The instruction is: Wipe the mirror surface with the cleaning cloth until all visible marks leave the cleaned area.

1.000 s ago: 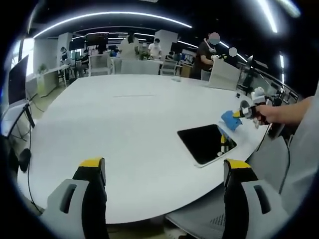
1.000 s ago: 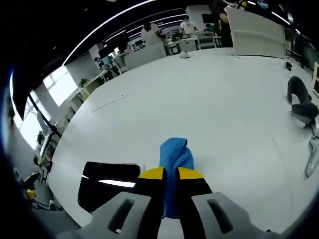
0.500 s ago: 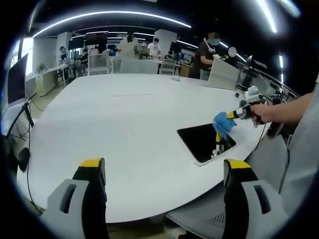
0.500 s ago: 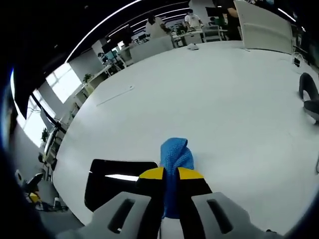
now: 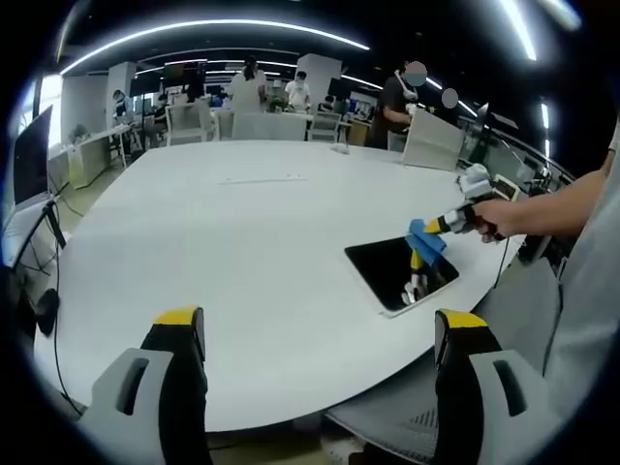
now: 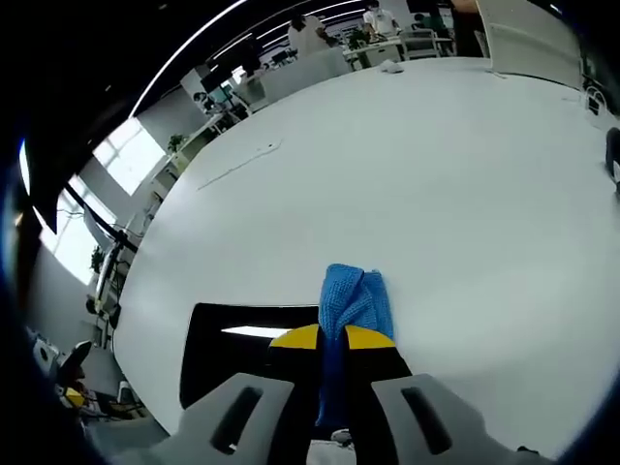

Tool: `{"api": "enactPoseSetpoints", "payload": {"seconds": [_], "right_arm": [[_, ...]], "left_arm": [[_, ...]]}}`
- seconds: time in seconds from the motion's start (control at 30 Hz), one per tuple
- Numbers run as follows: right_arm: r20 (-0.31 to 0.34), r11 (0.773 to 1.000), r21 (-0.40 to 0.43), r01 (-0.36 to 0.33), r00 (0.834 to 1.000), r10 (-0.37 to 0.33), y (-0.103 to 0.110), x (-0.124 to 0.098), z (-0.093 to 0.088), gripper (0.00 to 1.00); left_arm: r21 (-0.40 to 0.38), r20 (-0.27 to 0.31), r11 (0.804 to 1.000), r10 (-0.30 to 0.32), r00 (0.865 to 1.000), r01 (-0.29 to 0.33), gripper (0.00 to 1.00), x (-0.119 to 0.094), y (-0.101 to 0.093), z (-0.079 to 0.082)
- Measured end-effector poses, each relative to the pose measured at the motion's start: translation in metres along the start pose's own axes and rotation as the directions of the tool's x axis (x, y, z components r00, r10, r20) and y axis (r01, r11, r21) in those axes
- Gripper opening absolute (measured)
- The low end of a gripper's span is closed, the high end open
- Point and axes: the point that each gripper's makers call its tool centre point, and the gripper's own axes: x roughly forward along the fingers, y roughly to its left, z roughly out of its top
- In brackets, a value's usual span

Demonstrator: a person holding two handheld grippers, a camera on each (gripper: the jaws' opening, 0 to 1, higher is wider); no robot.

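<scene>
A dark rectangular mirror (image 5: 400,273) lies flat on the white table (image 5: 242,252) near its right edge. In the right gripper view the mirror (image 6: 237,358) sits just below and left of my jaws. My right gripper (image 6: 332,339) is shut on a blue cleaning cloth (image 6: 354,305), whose free end sticks out past the yellow tips. In the left gripper view that right gripper (image 5: 433,229) hovers over the mirror's far right side with the cloth (image 5: 423,241) hanging down to the glass. My left gripper (image 5: 320,325) stands open at the table's near edge, with nothing between its jaws.
Chairs, desks and several people (image 5: 399,102) stand beyond the table's far side. A white laptop lid (image 5: 433,143) rises at the far right. A thin cable (image 6: 237,165) lies across the far tabletop. A person's arm (image 5: 547,208) holds the right gripper.
The right gripper has carried the cloth leftward from beside the mirror to over it. The left gripper has held still.
</scene>
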Motion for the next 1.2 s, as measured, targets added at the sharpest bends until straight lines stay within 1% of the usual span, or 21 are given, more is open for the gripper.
{"api": "enactPoseSetpoints", "payload": {"seconds": [0.03,0.1,0.2,0.27,0.5,0.7,0.83,0.93,1.1,1.2], "right_arm": [[-0.009,1.0,-0.002,0.001,1.0,-0.001,-0.001,0.002,-0.002,0.02],[-0.012,1.0,0.022,-0.003,1.0,0.004,0.001,0.003,-0.004,0.02],[-0.019,1.0,0.008,-0.008,1.0,0.009,0.006,0.008,-0.005,0.02],[-0.025,1.0,0.014,-0.02,0.999,0.02,0.009,0.012,-0.004,0.02],[-0.038,0.998,0.025,-0.05,0.998,0.051,0.035,0.018,-0.007,0.02],[-0.038,0.998,0.027,-0.051,0.998,0.052,0.05,0.03,-0.007,0.02],[-0.037,0.998,0.025,-0.057,0.998,0.058,0.063,0.034,-0.009,0.02],[-0.038,0.998,0.019,-0.058,0.998,0.059,0.07,0.037,-0.009,0.02],[-0.044,0.997,0.022,-0.071,0.996,0.072,0.084,0.038,-0.01,0.02],[-0.045,0.997,0.017,-0.079,0.996,0.079,0.09,0.044,-0.009,0.02]], "left_arm": [[-0.003,-0.002,1.0,-0.001,1.0,0.001,0.99,0.0,0.0,-0.001],[-0.003,-0.003,1.0,-0.001,1.0,0.001,0.99,-0.001,0.0,-0.001],[-0.003,-0.003,1.0,-0.003,1.0,0.003,0.99,-0.002,0.0,-0.002],[-0.003,-0.007,1.0,-0.004,1.0,0.004,0.99,-0.003,-0.001,-0.003],[0.006,-0.011,1.0,-0.004,1.0,0.004,0.99,-0.006,0.0,-0.003],[0.027,0.005,1.0,-0.01,1.0,0.009,0.99,-0.003,0.002,-0.001],[0.045,-0.015,0.999,-0.029,0.999,0.03,0.99,0.005,-0.003,-0.005],[0.049,-0.017,0.998,-0.042,0.999,0.043,0.99,0.008,-0.008,-0.003],[0.046,-0.023,0.998,-0.047,0.999,0.048,0.99,0.01,-0.007,-0.004],[0.043,-0.025,0.998,-0.042,0.999,0.043,0.99,0.008,-0.005,-0.003]]}}
